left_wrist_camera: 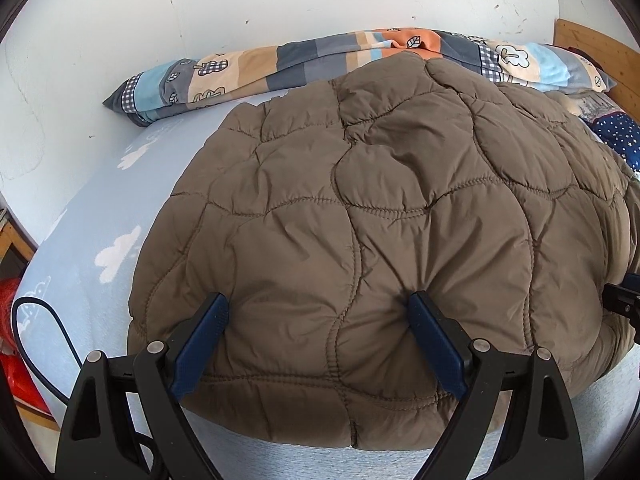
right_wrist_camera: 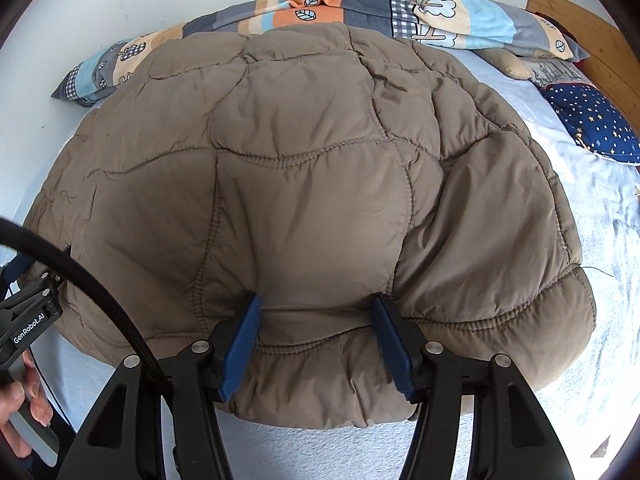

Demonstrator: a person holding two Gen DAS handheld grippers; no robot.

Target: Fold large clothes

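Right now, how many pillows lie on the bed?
2 in view: a long patchwork pillow along the white wall behind the brown quilted jacket, and a dark blue star-print pillow at the right. The jacket may hide more.

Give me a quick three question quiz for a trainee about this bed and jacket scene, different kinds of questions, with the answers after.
1. True or false: the brown quilted padded jacket hangs from a hook on the wall.
2. Which lies right of the jacket in the right wrist view? A: a dark blue star-print cushion. B: a green bucket. C: a laptop.
3. Fill in: both the left gripper and the right gripper press their blue fingers into the jacket's near ____.

Key: 1 false, it lies on the light blue bed sheet; 2 A; 3 hem.
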